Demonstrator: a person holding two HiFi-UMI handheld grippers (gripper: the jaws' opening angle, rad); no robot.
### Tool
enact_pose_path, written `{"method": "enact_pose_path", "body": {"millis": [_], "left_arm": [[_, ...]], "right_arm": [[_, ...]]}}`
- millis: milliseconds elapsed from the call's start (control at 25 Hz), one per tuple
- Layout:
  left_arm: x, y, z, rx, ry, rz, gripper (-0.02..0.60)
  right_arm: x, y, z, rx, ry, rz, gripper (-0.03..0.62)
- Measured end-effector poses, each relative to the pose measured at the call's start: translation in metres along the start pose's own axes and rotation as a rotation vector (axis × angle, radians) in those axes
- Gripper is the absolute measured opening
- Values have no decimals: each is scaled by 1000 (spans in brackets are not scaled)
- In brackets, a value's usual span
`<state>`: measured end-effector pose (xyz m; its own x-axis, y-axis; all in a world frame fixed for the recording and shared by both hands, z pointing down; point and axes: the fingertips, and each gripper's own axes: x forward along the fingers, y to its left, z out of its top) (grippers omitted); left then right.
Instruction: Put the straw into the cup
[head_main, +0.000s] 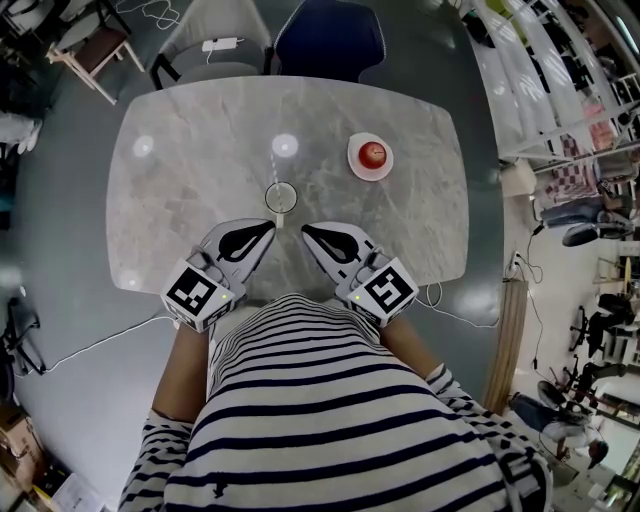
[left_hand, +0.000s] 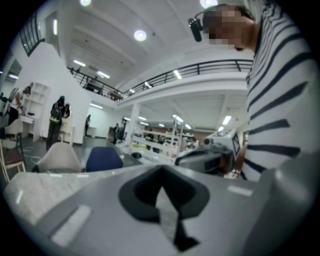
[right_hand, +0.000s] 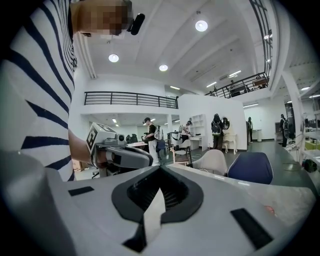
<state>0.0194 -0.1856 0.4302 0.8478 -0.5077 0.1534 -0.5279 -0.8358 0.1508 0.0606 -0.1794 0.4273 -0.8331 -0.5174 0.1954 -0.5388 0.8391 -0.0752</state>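
Marble surface (head_main: 190, 150): cup (head_main: 281, 197) just ahead, midway between left claw (head_main: 268, 227) and right claw (head_main: 306, 230). Both clenched, empty. No straw visible.

The person wore a striped shirt (head_main: 330, 400) with white and dark horizontal bands, filling the head view's 6 o'clock. Its sleeves (head_main: 150, 455) ended near the elbows. A small black camera (right_hand: 136, 22) sat on the head. The left hand-held gripper (head_main: 265, 228) and right hand-held gripper (head_main: 310, 231) were pale grey and leaf-shaped, each with a black teardrop inlay. The 2 white marker cubes, left cube (head_main: 200, 292) at 7 o'clock and right cube (head_main: 388, 290) at 5 o'clock, bore black squares and a small green light.
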Motion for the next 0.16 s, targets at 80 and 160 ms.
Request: {"method": "enact_pose_path", "body": {"millis": [80,160], "left_arm": [[0,-3,0,-4,3,-2,6],[1,-6,-1,-10,4,-4,6]], "right_arm": [[-2,1,1,3,-6,2,5],[-4,2,2,6,-8,2,5]]}}
